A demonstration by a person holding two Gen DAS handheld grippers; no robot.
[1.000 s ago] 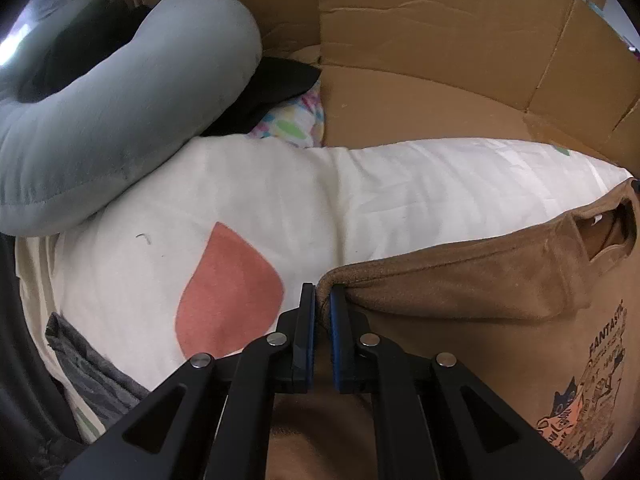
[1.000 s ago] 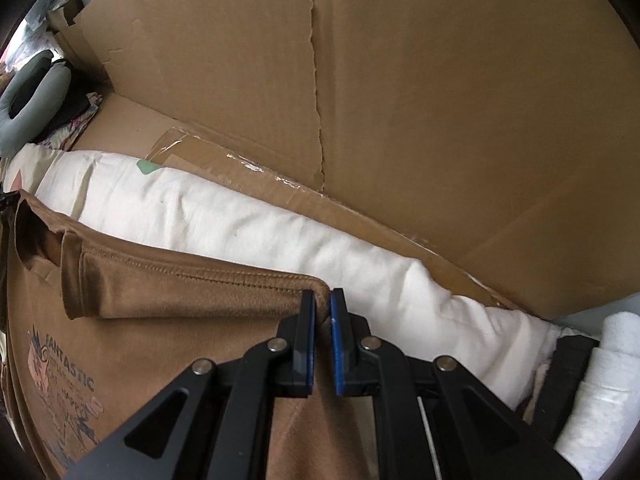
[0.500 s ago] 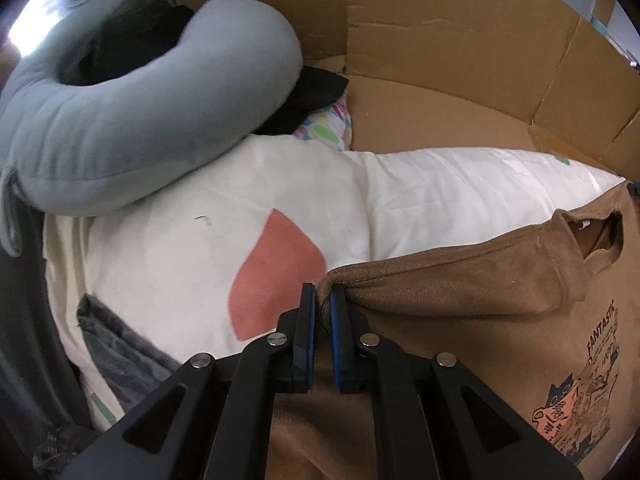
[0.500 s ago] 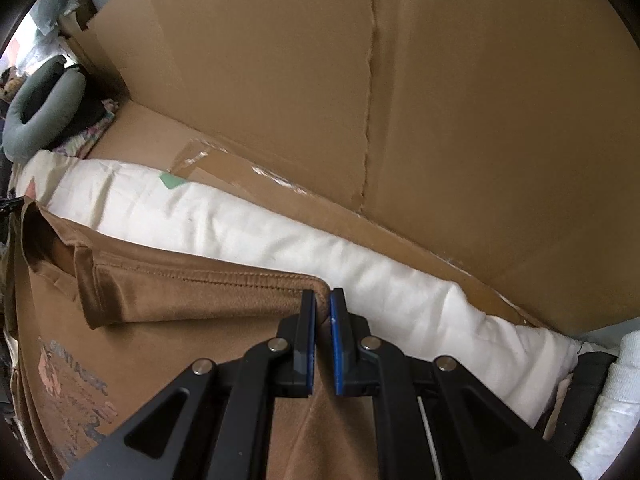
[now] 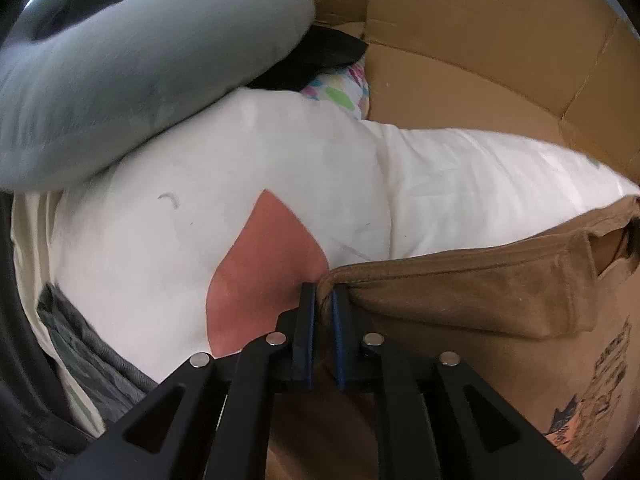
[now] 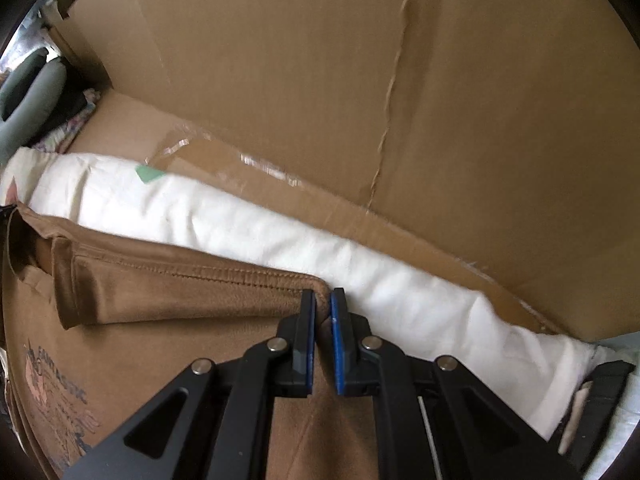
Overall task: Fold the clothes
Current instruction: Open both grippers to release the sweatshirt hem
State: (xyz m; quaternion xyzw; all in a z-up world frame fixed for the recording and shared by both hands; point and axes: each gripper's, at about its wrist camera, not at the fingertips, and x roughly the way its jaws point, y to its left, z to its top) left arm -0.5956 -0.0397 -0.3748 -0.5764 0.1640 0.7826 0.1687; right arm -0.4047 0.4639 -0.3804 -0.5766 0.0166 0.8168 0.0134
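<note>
A brown T-shirt (image 5: 460,292) with a printed picture lies over a white cushion (image 5: 240,168). Its folded top edge stretches between my two grippers. My left gripper (image 5: 324,296) pinches the fold's left corner, just past a red patch on the cushion. Its jaws are opening, with the cloth still between the blue pads. In the right wrist view the same T-shirt (image 6: 180,296) runs off to the left. My right gripper (image 6: 323,300) pinches the fold's right corner, its jaws also opening with fabric between them.
A grey U-shaped pillow (image 5: 140,60) bulges at the upper left, over black cloth (image 5: 320,52) and a colourful cloth (image 5: 340,92). Cardboard walls (image 6: 320,80) rise behind the white cushion (image 6: 280,232). Dark grey fabric (image 5: 88,352) lies lower left; a black object (image 6: 604,392) stands at far right.
Both grippers shifted left with the shirt's fold still held; the red patch now sits right beside the left fingers. The gaps between both pairs of pads look slightly wider.
</note>
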